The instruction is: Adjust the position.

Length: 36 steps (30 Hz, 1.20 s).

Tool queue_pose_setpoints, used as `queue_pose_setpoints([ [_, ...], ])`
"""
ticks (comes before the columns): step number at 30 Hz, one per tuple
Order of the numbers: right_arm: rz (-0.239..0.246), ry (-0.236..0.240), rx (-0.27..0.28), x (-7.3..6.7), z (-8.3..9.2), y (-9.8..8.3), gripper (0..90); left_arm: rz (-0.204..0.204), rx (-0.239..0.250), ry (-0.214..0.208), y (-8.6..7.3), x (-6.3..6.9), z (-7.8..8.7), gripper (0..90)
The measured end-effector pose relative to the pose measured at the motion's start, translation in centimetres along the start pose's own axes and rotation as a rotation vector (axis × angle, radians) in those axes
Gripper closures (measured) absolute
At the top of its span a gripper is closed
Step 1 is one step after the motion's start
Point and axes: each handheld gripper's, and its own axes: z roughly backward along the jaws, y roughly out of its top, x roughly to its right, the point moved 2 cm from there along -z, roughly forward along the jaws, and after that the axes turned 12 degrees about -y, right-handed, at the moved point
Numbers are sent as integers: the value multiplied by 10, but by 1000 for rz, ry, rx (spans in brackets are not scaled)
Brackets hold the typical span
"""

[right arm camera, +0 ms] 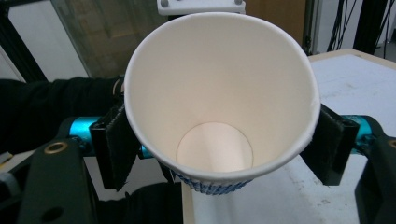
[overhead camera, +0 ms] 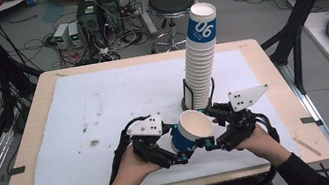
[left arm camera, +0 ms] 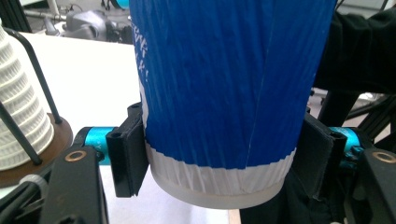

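The left gripper (overhead camera: 182, 159) has its fingers (left arm camera: 125, 156) pinching the paper cup (overhead camera: 190, 132) near its base, holding it tipped on its side just above the surface (overhead camera: 103, 102), in front of the tall cup stack (overhead camera: 202, 61) in its wire holder (overhead camera: 187, 96). The right gripper (overhead camera: 207, 127) straddles the cup's rim, its fingers (right arm camera: 114, 142) on either side of the mouth; the left-hand pad looks to be touching the wall while the other seems just clear, though the angle makes this hard to be sure of.

To do this handover well, the right fingers should close gently on the rim, squarely across its widest part, so the thin wall does not buckle. The left fingers should keep their hold until that second grip is firm, then spread without dragging the base.

The cup is blue with white lettering on its ribbed outer wall, with a white band at the foot. Its inside is plain white and empty, and the rolled rim looks round and undented.
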Motion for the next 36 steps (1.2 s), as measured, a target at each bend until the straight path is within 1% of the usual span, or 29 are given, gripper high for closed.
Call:
queue_pose_setpoints([
  [2,14,-9,-21,-1,-1,0,238,-7,-37,18,0,0,-1,279],
  [3,26,-13,-24,-1,-1,0,239,-1,-55,29,1,1,-2,262],
  [4,29,-13,-42,-1,-2,-1,240,2,-74,34,1,1,-3,246],
  [7,75,-47,-100,-3,-4,0,240,-10,-127,52,2,2,-7,243],
  [9,93,-54,-122,-5,-6,0,240,-5,-133,50,1,2,-10,243],
  [11,103,-50,-129,-7,-7,0,240,-1,-129,51,0,2,-12,245],
  [13,115,-53,-140,-8,-7,0,240,-3,-133,50,0,2,-12,268],
  [18,135,-59,-165,-9,-8,1,239,-5,-134,51,-2,1,-14,284],
  [19,133,-57,-168,-9,-8,1,238,-5,-136,51,-2,1,-14,285],
  [21,135,-55,-164,-9,-8,1,219,-14,-112,46,-3,1,-14,287],
  [22,132,-54,-151,-9,-8,1,209,-15,-90,43,-2,1,-13,287],
  [23,134,-68,-126,-8,-8,1,204,-18,-63,35,-2,1,-12,288],
  [25,121,-64,-91,-10,-6,2,194,-11,4,13,-2,1,-11,289],
  [26,117,-71,-68,-9,-5,2,191,-14,24,10,-2,1,-10,289],
  [28,95,-45,-43,-10,-5,3,191,-23,37,11,-1,2,-10,289],
  [30,78,-37,-20,-11,-5,3,191,-28,73,8,0,2,-10,289],
  [32,56,-38,8,-11,-5,3,191,-21,107,1,-1,2,-10,289],
  [33,45,-34,18,-11,-6,3,191,-22,115,2,-1,2,-11,289],
  [36,16,-28,34,-11,-7,3,191,-22,108,2,-1,2,-12,289],
])
